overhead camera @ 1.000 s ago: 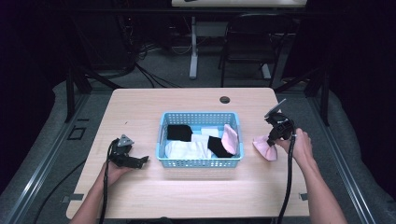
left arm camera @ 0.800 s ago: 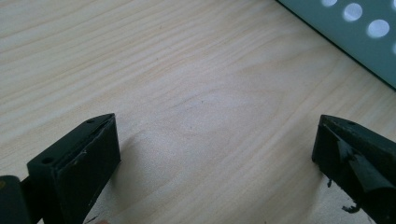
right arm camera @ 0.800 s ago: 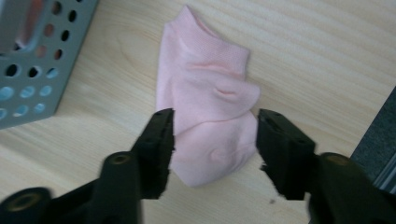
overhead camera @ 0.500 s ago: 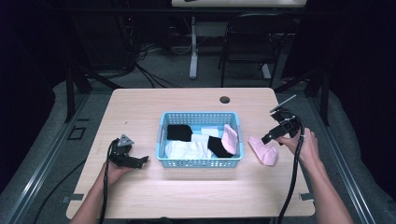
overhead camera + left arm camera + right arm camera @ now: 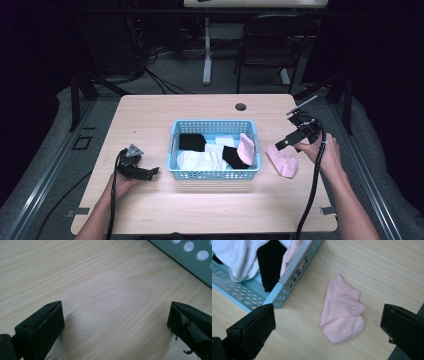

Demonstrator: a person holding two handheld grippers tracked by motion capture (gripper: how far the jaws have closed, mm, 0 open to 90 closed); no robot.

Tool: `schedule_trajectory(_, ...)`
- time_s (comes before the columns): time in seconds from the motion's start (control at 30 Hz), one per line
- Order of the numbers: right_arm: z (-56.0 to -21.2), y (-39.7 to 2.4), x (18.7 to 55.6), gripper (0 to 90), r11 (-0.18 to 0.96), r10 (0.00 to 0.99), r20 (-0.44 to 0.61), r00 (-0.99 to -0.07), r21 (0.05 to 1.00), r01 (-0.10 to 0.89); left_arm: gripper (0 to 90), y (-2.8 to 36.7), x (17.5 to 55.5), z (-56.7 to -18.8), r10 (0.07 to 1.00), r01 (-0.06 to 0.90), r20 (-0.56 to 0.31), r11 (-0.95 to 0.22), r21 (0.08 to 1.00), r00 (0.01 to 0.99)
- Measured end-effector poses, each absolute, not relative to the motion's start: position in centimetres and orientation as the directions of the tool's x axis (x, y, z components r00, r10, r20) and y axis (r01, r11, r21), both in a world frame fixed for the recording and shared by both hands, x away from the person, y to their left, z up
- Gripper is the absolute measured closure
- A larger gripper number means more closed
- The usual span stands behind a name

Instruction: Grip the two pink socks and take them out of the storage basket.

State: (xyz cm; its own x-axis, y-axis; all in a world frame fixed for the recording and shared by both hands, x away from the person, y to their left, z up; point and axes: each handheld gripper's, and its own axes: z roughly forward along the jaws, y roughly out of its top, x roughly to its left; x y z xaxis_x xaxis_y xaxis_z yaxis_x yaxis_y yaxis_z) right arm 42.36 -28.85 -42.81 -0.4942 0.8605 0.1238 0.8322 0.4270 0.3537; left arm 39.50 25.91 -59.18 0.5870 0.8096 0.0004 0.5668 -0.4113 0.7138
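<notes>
On the table [image 5: 200, 210] we see a blue basket [image 5: 214, 174] at the centre, holding white socks [image 5: 200, 160], black socks [image 5: 192, 142] and one pink sock [image 5: 245, 148] draped against its right wall. A second pink sock [image 5: 282, 161] lies flat on the table just beside the basket, toward the right edge; in the right gripper view we find it [image 5: 342, 317] between the two jaws, untouched. The right hand-held gripper [image 5: 296, 134] hangs above that sock, released, jaws spread wide and holding nothing. The left hand-held gripper [image 5: 145, 171] rests low near the left edge, pointing toward the basket; in the left gripper view we see its jaws parted over bare wood, released, with the basket wall [image 5: 190, 257] at the upper right corner
</notes>
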Motion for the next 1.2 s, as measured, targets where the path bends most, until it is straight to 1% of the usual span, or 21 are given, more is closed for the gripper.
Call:
schedule_trajectory(0.23,-41.4,-27.4,42.4,0.0,0.46,0.844,0.101,-0.526,0.368,0.808,0.8,25.9,39.5,-59.2,0.81,0.567,0.0,-0.411,0.714,0.587)
schedule_trajectory(0.47,-40.3,-25.5,42.6,0.0,0.492,0.821,0.1,-0.562,0.375,0.785,0.8,25.9,39.5,-59.2,0.809,0.567,0.0,-0.411,0.714,0.587)
schedule_trajectory(0.8,-39.5,-23.5,42.9,0.0,0.522,0.797,0.096,-0.597,0.388,0.759,0.8,25.9,39.5,-59.2,0.809,0.567,0.0,-0.411,0.714,0.587)
schedule_trajectory(1.2,-38.9,-20.0,44.0,0.0,0.566,0.754,0.096,-0.65,0.406,0.717,0.8,25.9,39.5,-59.2,0.808,0.567,0.0,-0.413,0.712,0.589)
